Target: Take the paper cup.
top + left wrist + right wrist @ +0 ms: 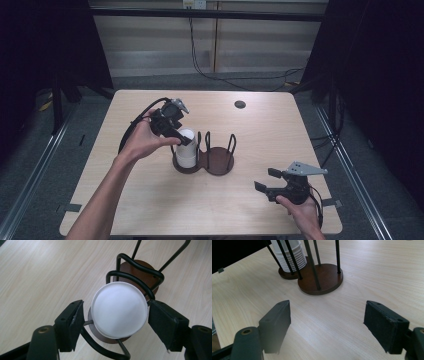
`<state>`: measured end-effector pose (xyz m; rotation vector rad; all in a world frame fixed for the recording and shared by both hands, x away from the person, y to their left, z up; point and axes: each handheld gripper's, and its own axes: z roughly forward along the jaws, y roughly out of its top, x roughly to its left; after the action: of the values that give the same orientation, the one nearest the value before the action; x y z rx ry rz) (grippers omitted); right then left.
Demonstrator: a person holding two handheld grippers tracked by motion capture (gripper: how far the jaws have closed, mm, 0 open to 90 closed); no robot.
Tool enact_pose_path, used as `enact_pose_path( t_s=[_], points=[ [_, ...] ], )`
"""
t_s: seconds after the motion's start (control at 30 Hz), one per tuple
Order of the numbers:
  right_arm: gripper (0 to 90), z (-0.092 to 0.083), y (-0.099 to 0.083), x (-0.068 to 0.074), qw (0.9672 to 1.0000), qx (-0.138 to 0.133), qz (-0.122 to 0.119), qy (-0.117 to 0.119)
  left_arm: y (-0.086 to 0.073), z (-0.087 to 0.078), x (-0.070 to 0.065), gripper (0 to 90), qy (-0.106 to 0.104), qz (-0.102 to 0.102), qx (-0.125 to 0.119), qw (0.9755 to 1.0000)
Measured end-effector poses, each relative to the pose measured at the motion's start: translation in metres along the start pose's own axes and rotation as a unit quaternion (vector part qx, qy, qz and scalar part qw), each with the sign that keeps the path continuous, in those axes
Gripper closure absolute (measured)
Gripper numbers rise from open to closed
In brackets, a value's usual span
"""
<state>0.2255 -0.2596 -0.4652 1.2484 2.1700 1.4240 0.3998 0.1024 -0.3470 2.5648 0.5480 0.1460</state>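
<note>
A stack of white paper cups point(186, 150) stands upside down in the left well of a two-well holder point(218, 162) of dark wood discs and black wire loops at the table's middle. My left gripper point(184, 139) reaches down over the stack's top. In the left gripper view the cup stack point(118, 312) lies between the jaws; the left pad point(75, 320) stands clear of it and the right pad point(160, 320) is at its rim. My right gripper point(266, 179) rests near the front right, open and holding nothing. From there the cup stack point(289, 255) and the bare well point(322, 277) lie ahead.
The light wooden table point(150, 210) has a round black grommet point(240, 104) near its far edge. Cables trail on the floor behind the table. Dark curtains stand at both sides.
</note>
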Motion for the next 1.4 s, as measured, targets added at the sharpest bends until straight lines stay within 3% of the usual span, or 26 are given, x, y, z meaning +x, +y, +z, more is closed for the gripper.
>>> enact_pose_path(
  t_s=[0.13, 0.17, 0.2, 0.27, 0.43, 0.47, 0.6, 0.67, 0.73, 1.1, 1.4],
  points=[
    [21.4, 0.000, 0.000, 0.000, 1.0000, 0.000, -0.002, 0.000, 0.003, 0.003, 0.000, 28.9, -0.005, 0.003, 0.018, 0.9998],
    [21.4, -0.001, 0.000, 0.000, 1.0000, -0.001, -0.002, 0.001, 0.004, 0.007, 0.002, 27.6, 0.009, 0.000, 0.028, 0.9996],
    [21.4, -0.001, 0.000, 0.000, 1.0000, -0.001, -0.002, 0.001, 0.004, 0.008, 0.003, 24.5, 0.005, -0.004, 0.030, 0.9995],
    [21.4, 0.000, 0.000, 0.000, 1.0000, 0.000, -0.003, -0.002, 0.004, 0.010, 0.004, 25.9, 0.000, -0.008, 0.026, 0.9996],
    [21.4, 0.000, 0.000, -0.001, 1.0000, 0.002, -0.002, -0.004, 0.005, 0.017, 0.005, 25.9, -0.005, -0.004, 0.043, 0.9991],
    [21.4, 0.000, 0.000, -0.001, 1.0000, 0.002, -0.002, -0.003, 0.005, 0.017, 0.005, 26.3, -0.011, -0.011, 0.043, 0.9989],
    [21.4, 0.000, 0.000, 0.000, 1.0000, 0.004, -0.001, -0.004, 0.005, 0.020, 0.005, 29.7, -0.014, -0.001, 0.053, 0.9985],
    [21.4, 0.000, 0.000, 0.000, 1.0000, 0.005, -0.001, -0.003, 0.006, 0.020, 0.003, 33.7, -0.011, 0.004, 0.047, 0.9988],
    [21.4, 0.000, 0.000, 0.000, 1.0000, 0.004, -0.002, -0.004, 0.007, 0.020, 0.003, 33.9, -0.009, -0.004, 0.050, 0.9987],
    [21.7, 0.000, 0.000, 0.000, 1.0000, -0.001, -0.002, -0.005, 0.009, 0.017, 0.000, 35.1, -0.001, 0.008, 0.059, 0.9982],
    [21.7, 0.000, 0.000, 0.000, 1.0000, 0.001, 0.000, -0.004, 0.008, 0.009, 0.002, 35.4, -0.006, -0.009, 0.047, 0.9988]
  ],
)
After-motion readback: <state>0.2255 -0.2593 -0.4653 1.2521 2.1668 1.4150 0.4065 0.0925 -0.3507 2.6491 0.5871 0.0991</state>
